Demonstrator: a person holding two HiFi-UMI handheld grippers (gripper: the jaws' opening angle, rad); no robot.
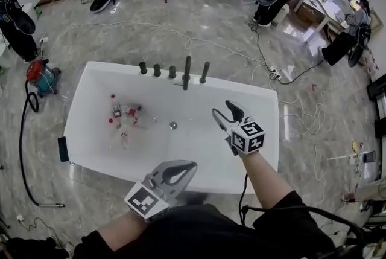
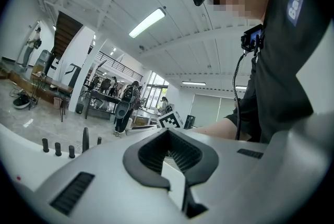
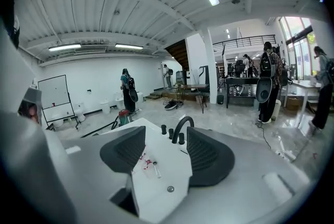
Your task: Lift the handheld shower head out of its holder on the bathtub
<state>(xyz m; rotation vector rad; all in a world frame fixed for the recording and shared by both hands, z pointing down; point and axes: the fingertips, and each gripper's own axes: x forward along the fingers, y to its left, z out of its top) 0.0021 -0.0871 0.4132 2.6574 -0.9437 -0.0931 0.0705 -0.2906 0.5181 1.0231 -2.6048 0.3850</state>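
The white bathtub [image 1: 84, 107] carries a row of black fittings on its far rim: three knobs, a tall spout [image 1: 187, 72] and, rightmost, the slim handheld shower head [image 1: 205, 72] upright in its holder. My right gripper [image 1: 224, 111] hovers over the tub's right half, short of the fittings, open and empty. In the right gripper view the shower head [image 3: 181, 138] shows between the parted jaws of the right gripper [image 3: 166, 133], beside the curved spout [image 3: 182, 125]. My left gripper [image 1: 176, 172] is at the near rim, shut and empty. The left gripper [image 2: 168, 133] points along the tub.
Small red-capped bottles [image 1: 123, 114] lie in the tub's left half near the drain [image 1: 173, 125]. A dark flat object [image 1: 63, 149] sits at the tub's left edge. A red vacuum [image 1: 41, 75] and cables [image 1: 295, 108] lie on the marble floor around it.
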